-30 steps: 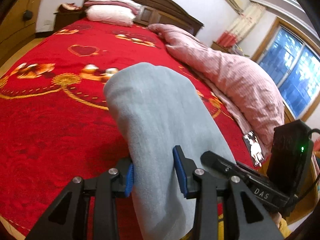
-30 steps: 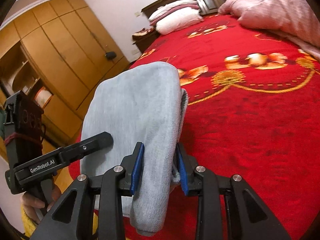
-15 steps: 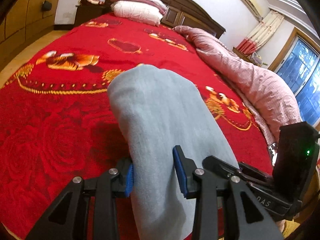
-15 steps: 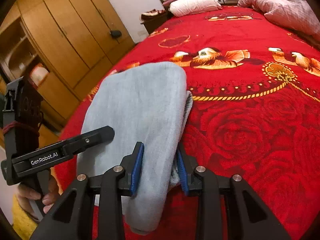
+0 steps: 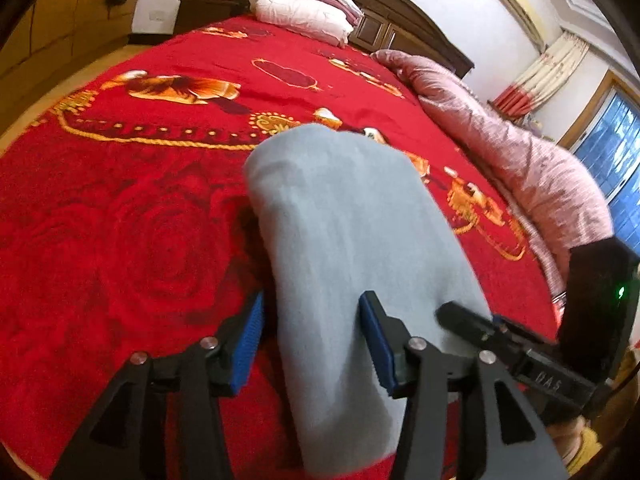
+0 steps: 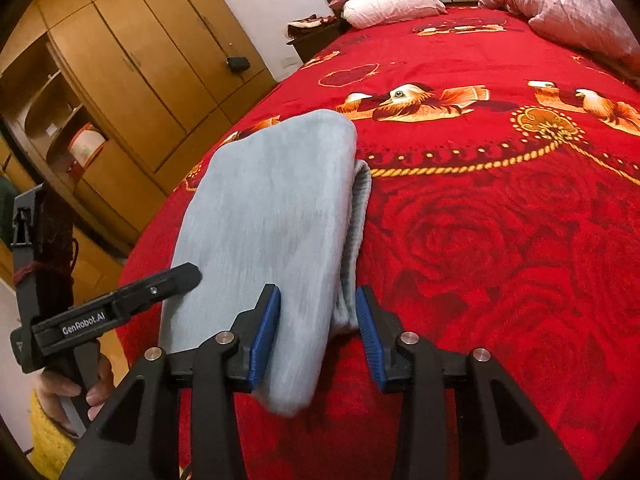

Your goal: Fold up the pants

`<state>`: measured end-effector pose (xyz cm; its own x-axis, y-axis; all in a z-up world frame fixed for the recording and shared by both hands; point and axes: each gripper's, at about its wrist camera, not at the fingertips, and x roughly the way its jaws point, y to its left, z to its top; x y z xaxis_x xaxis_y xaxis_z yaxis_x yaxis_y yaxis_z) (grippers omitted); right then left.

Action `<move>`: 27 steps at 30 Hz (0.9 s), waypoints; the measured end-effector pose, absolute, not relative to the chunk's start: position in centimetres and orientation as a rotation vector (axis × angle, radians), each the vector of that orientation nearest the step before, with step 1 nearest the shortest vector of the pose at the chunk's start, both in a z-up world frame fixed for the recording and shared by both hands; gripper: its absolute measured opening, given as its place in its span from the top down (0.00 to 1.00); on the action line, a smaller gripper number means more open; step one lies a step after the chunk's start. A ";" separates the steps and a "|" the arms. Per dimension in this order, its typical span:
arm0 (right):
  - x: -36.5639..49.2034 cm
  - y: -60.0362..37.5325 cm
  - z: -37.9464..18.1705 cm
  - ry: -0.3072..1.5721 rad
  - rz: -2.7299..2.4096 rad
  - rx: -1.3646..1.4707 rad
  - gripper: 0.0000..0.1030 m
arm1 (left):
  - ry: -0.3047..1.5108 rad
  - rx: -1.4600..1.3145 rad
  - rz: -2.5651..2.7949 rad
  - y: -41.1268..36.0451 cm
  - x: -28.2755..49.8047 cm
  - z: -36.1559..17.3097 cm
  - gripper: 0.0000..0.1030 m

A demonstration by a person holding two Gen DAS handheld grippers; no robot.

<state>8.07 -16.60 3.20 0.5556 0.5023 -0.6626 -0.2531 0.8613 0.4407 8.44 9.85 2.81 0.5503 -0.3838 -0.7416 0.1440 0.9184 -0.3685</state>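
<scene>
The grey pants (image 5: 352,240) are folded into a thick bundle, held out over the red bedspread (image 5: 132,224). My left gripper (image 5: 312,340) has its blue pads on either side of the bundle's left edge, with a small gap at the left pad. My right gripper (image 6: 316,328) grips the bundle's right edge (image 6: 280,216) between its blue pads. A ribbed waistband layer (image 6: 358,208) shows on the right side. Each gripper shows in the other's view, the right one in the left wrist view (image 5: 500,336) and the left one in the right wrist view (image 6: 120,308).
A pink quilt (image 5: 520,160) lies along the bed's right side. Pillows (image 5: 304,8) sit at the dark wooden headboard. A wooden wardrobe (image 6: 132,64) stands left of the bed, and a window with curtains (image 5: 616,160) at right.
Both grippers have carried the folded pants to the left and nearer the bedspread. The jaws of both now stand a little wider around the bundle.
</scene>
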 end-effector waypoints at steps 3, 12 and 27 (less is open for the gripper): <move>6.8 -16.8 3.4 0.867 0.450 0.270 0.62 | 0.932 -0.276 -0.277 10.0 6.8 3.2 0.50; 3.9 -16.9 4.2 0.867 0.392 0.157 0.55 | 0.893 -0.239 -0.149 10.2 2.3 4.1 0.45; 0.9 -16.3 2.8 0.898 0.223 -0.015 0.31 | 0.965 -0.126 -0.058 5.9 -1.1 0.7 0.11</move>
<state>0.95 -16.34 2.82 0.6017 0.1861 -0.7767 -0.1987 0.9768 0.0801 -1.07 5.86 0.67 0.5689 -0.1054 -0.8156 -0.0069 0.9911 -0.1329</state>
